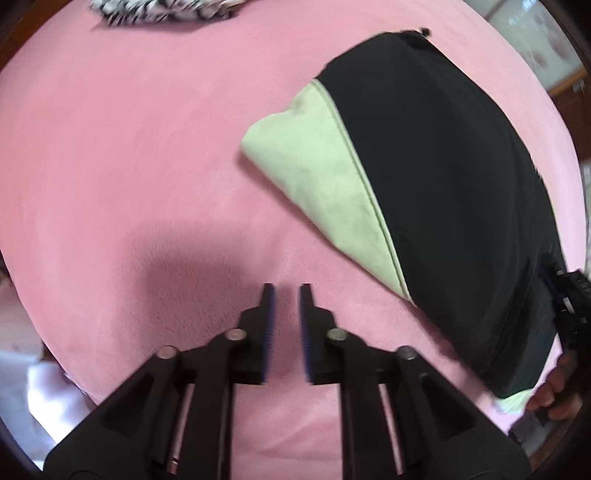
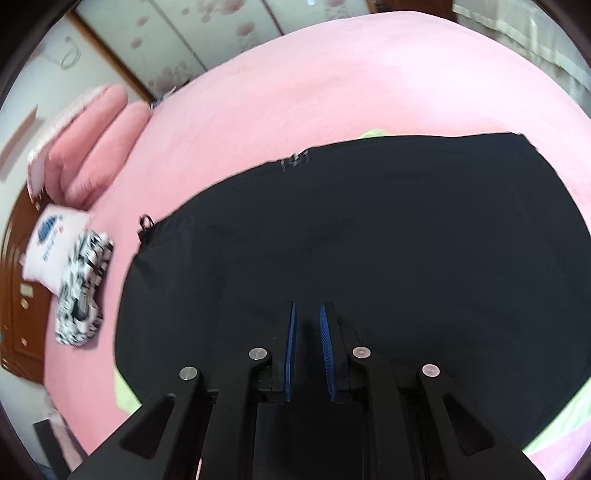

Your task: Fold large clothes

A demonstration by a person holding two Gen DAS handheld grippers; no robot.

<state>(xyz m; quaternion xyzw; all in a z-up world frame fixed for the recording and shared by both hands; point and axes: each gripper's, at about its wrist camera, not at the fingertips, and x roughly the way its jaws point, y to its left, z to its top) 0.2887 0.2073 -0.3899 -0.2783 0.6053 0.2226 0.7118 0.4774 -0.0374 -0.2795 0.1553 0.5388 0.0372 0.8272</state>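
A black garment (image 1: 443, 184) with a light green panel (image 1: 325, 177) lies folded flat on the pink bed (image 1: 129, 147). My left gripper (image 1: 287, 286) hangs over bare pink cover to the left of the garment, its jaws open a narrow gap with nothing between them. In the right wrist view the same black garment (image 2: 369, 240) fills the middle, green showing at its edges. My right gripper (image 2: 308, 304) hovers over the black cloth, blue pads slightly apart, nothing visibly pinched. The left wrist view shows that right gripper (image 1: 570, 295) at the garment's right edge, with a hand (image 1: 554, 391) below it.
A black-and-white patterned cloth (image 2: 83, 288) lies folded near the head of the bed (image 2: 369, 74), beside a white printed pillow (image 2: 51, 240) and pink pillows (image 2: 92, 140). A brown wooden headboard (image 2: 22, 314) stands behind them. The patterned cloth (image 1: 162, 11) also shows at the top of the left wrist view.
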